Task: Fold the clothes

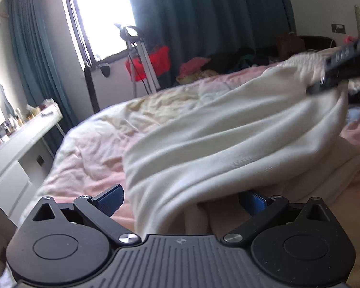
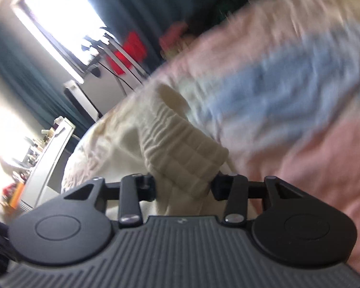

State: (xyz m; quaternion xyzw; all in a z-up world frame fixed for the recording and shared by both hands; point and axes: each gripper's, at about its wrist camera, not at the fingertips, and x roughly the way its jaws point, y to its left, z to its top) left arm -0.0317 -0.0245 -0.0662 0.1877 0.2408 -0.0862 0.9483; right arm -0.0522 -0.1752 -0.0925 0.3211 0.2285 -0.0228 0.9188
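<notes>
A cream-white garment point(image 1: 216, 139) lies on the bed, lifted at its far right end. My left gripper point(image 1: 182, 200) is open, its blue-padded fingers point(image 1: 110, 198) spread wide, with the garment's near edge draped between them. My right gripper point(image 2: 183, 187) is shut on the garment's ribbed cuff or hem point(image 2: 184, 148) and holds it above the bed. In the left wrist view the right gripper point(image 1: 324, 79) shows at the upper right, pinching the raised cloth. The right wrist view is motion-blurred.
The bed carries a pink, blue and cream quilt point(image 2: 288, 91). A pile of clothes point(image 1: 218, 64) lies at the far side. A white desk point(image 1: 24, 141) with bottles stands left of the bed. A tripod point(image 1: 139, 60) and red bag stand by the window.
</notes>
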